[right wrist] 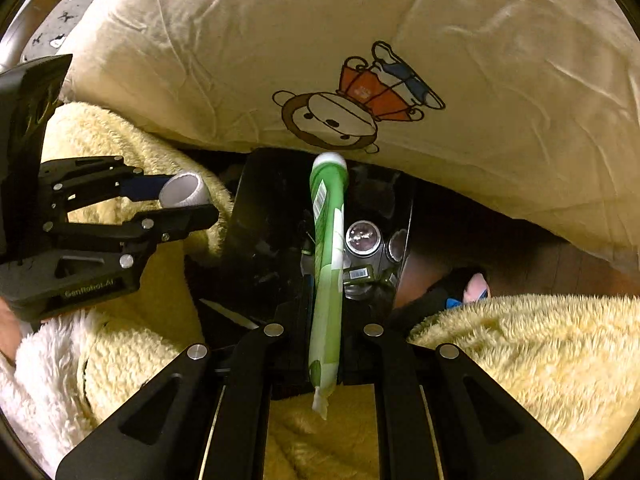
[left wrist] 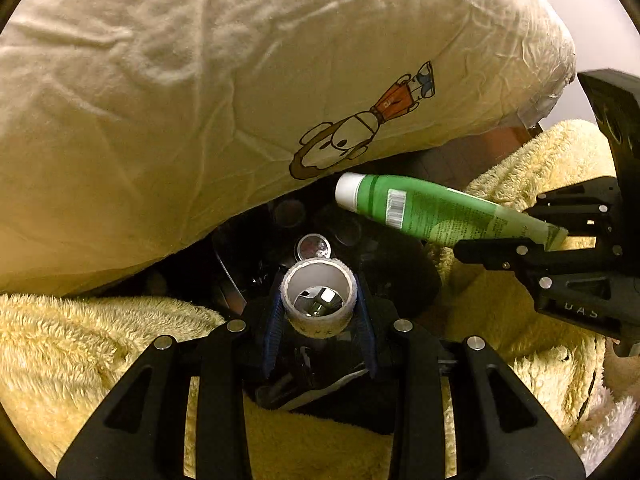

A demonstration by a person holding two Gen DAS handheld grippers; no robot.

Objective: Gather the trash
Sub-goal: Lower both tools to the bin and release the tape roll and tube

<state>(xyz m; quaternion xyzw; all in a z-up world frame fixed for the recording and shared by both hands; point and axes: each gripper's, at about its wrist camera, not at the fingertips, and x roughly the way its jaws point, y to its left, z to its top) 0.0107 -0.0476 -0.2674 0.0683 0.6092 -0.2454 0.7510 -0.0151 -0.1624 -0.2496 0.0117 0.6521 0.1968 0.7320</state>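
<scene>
My left gripper (left wrist: pixel 319 300) is shut on a short white tape-roll core (left wrist: pixel 319 298), which sits between its blue pads with the hollow end facing the camera. Its side shows in the right wrist view, roll (right wrist: pixel 186 190) in the left gripper (right wrist: pixel 180 200). My right gripper (right wrist: pixel 327 344) is shut on the flat crimped end of a green tube (right wrist: pixel 328 240) with a white cap, which points forward. In the left wrist view this tube (left wrist: pixel 432 210) juts left from the right gripper (left wrist: pixel 552 236). Both items hang over a black bin (right wrist: pixel 260 200) holding bottles and lids.
A big cream pillow (left wrist: pixel 200 100) with a cartoon print overhangs the far side of the bin (left wrist: pixel 228 280). A fluffy yellow blanket (right wrist: pixel 520 352) crowds both sides, with white fleece (right wrist: pixel 36 380) at the left. Wooden floor (right wrist: pixel 540 256) and a pink-and-blue object (right wrist: pixel 474 286) lie to the right.
</scene>
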